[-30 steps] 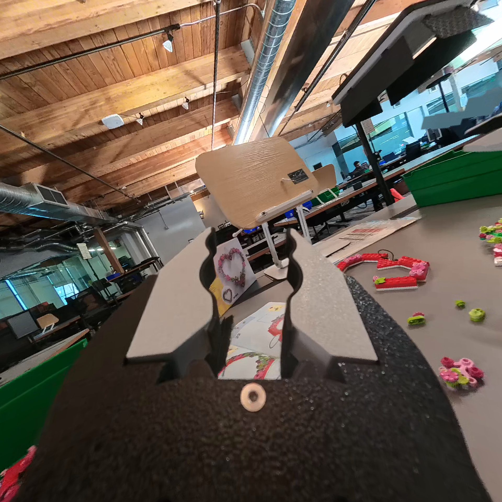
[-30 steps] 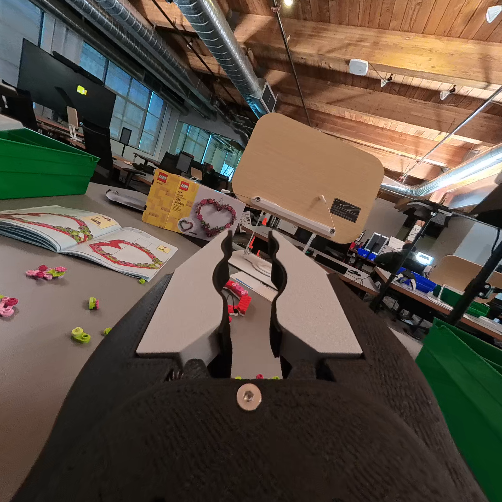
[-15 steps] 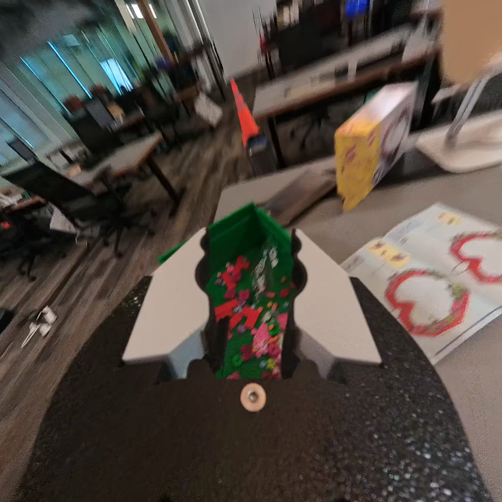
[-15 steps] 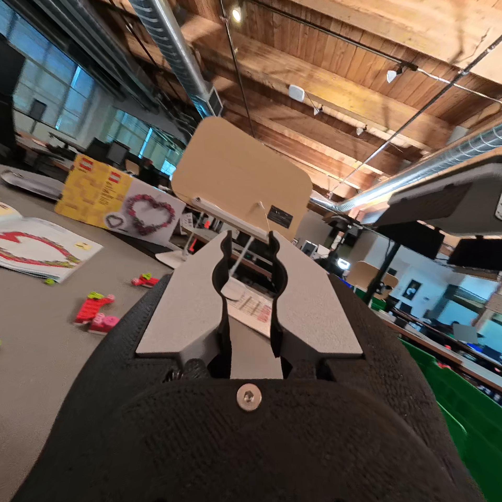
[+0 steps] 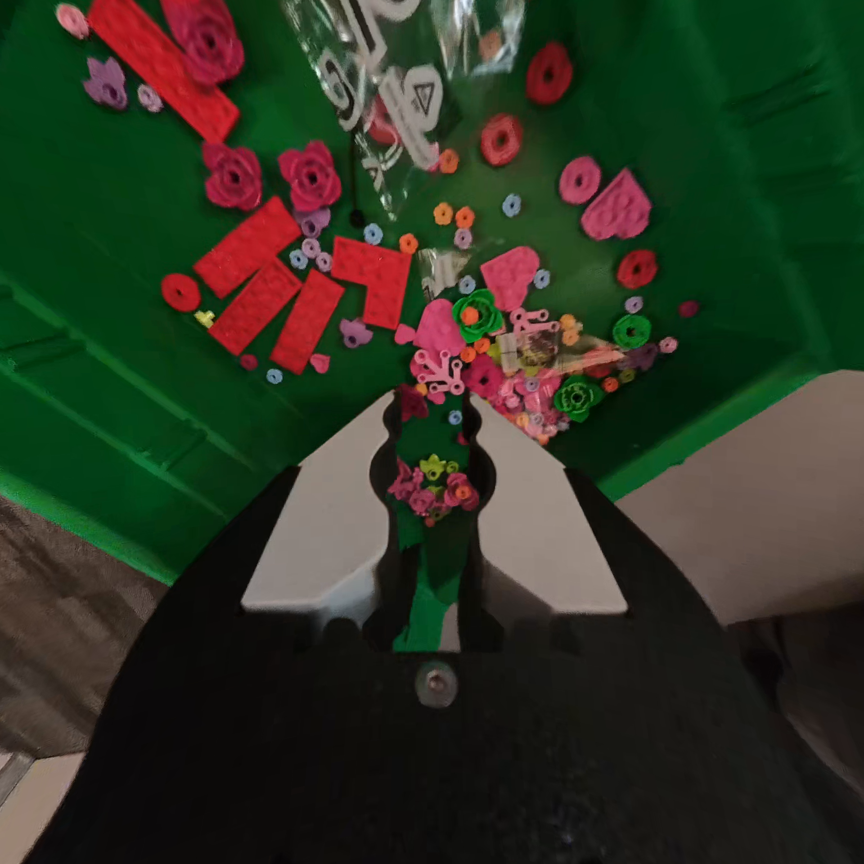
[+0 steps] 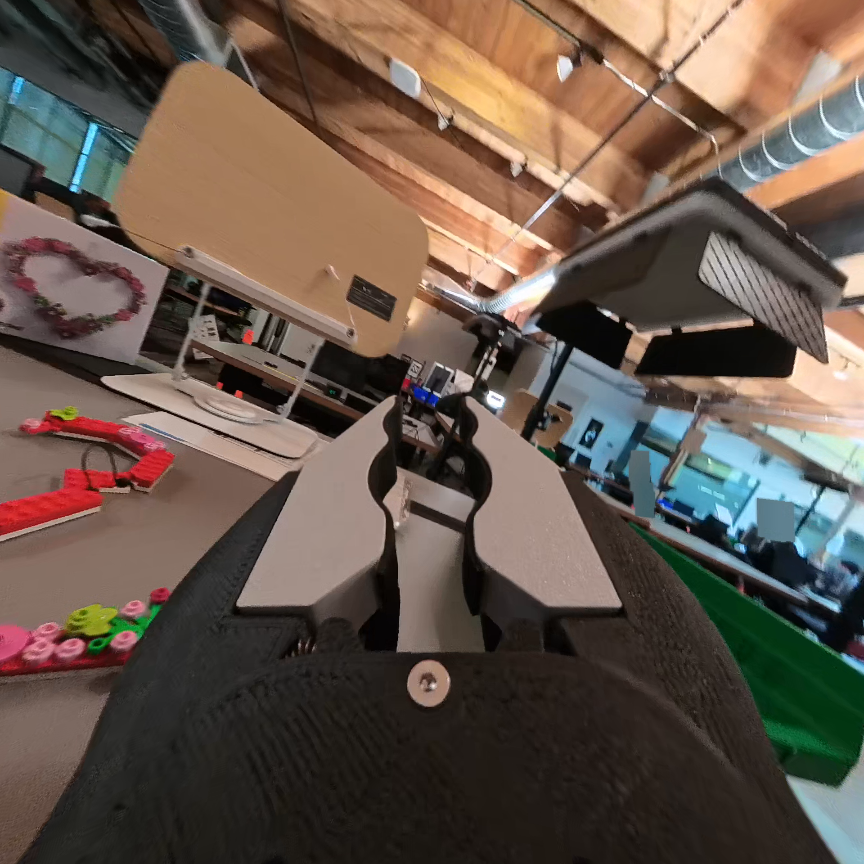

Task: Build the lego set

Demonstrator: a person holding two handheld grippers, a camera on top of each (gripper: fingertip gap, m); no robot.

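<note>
On the grey table, the red brick heart frame (image 6: 93, 472) lies part-built, while both slightly parted, empty grippers, left (image 5: 432, 406) over the green plastic bin (image 5: 117, 421) of loose pieces (image 5: 290, 290), right (image 6: 430, 404) idle, suggest much remains.

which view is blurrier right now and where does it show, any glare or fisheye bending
Left wrist view: motion blur smears the red plates and clear plastic bag in the green bin, and the bag glints with glare. Right wrist view: sharper on the right gripper, soft toward the wooden stand and ceiling; fisheye tilts and bends the beams and the table edges.
</note>
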